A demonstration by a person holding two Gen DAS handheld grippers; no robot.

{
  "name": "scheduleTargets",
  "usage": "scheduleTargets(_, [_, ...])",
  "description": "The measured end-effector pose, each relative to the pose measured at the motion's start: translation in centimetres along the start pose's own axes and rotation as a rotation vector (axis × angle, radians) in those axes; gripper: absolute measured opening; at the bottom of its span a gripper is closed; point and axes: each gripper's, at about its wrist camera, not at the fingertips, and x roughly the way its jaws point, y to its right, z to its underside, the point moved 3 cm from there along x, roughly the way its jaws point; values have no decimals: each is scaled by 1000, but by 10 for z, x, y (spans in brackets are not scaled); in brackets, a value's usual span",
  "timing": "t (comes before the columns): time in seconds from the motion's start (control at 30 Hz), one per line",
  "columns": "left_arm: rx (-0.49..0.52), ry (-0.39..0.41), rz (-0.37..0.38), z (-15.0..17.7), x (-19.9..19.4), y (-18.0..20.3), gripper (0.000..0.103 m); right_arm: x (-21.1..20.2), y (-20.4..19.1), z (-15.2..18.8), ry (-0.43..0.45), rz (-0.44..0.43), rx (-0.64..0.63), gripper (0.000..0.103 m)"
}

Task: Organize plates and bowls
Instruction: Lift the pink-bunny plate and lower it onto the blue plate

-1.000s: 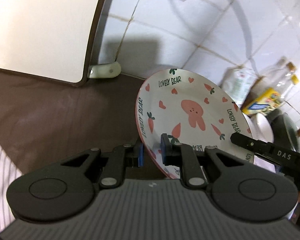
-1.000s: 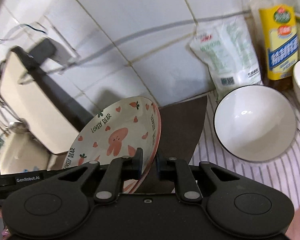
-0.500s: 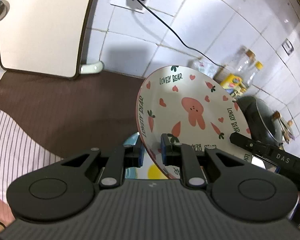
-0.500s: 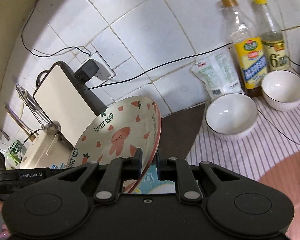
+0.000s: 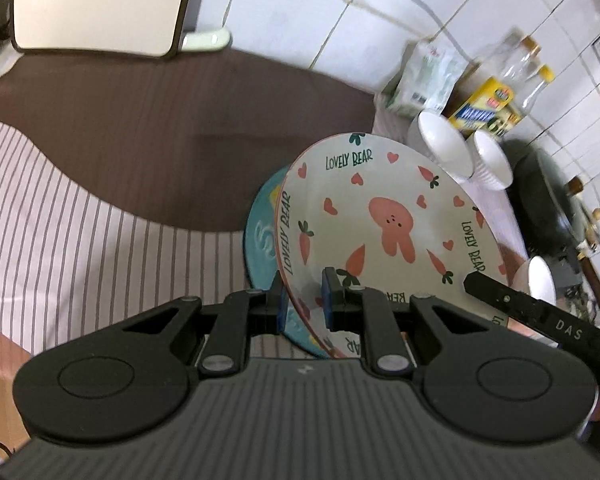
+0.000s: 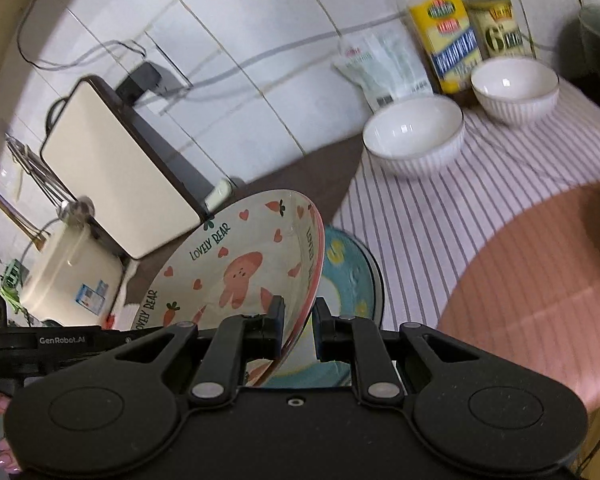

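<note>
A cream plate (image 5: 380, 216) printed with a pink bunny, carrots and "LOVELY BEAR" hangs tilted above the table. My left gripper (image 5: 304, 300) is shut on its near-left rim. My right gripper (image 6: 298, 320) is shut on the opposite rim of the same plate (image 6: 236, 264); one of its fingers (image 5: 520, 304) shows at the plate's right edge. Just below lies a blue plate (image 5: 260, 236) (image 6: 348, 276), flat on the cloth and partly hidden. Two white ribbed bowls (image 6: 414, 134) (image 6: 514, 88) stand by the wall, and a third bowl (image 5: 540, 280) sits farther right.
A cream board with a brown edge (image 5: 96, 4) leans on the tiled wall. Oil bottles (image 6: 444, 40) and a white bag (image 6: 380, 68) stand behind the bowls. A dark pan (image 5: 548, 200) is at the right. A striped cloth (image 5: 60, 220) and brown mat (image 5: 160, 120) cover the table.
Both grippers, still shut on the bunny plate, have carried it back from the wall. The blue plate has come into view beneath it, and more of the table and bowls shows.
</note>
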Motion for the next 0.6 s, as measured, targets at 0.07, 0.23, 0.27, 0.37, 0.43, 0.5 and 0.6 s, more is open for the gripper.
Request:
scheduleTargets(0.07, [7,-24,-6,5,6,-3,15,5,6,7,-12,3,45,19])
scheduleTargets(0.23, [-8,-73,-16,11,22,-8,15,14,13,18,-33,32,69,18])
scheduleTargets(0.27, [-8,-76,-19,12,23,-8,16,16,13,19,-37,36,69,18])
scheduleTargets(0.37, [3,-76,-35,13,26,-7,16,18,11,21,-49,56,46,18])
scheduleTargets(0.43, [10,-74,-52,12,27,-6,16,21,7,22,-61,81,17,18])
scheduleTargets(0.5, [9,-74,-68,12,29,-6,17,24,3,23,-68,102,-1,19])
scheduleTargets(0.6, [8,-74,-79,12,31,-7,17,26,-1,23,-75,128,-25,19])
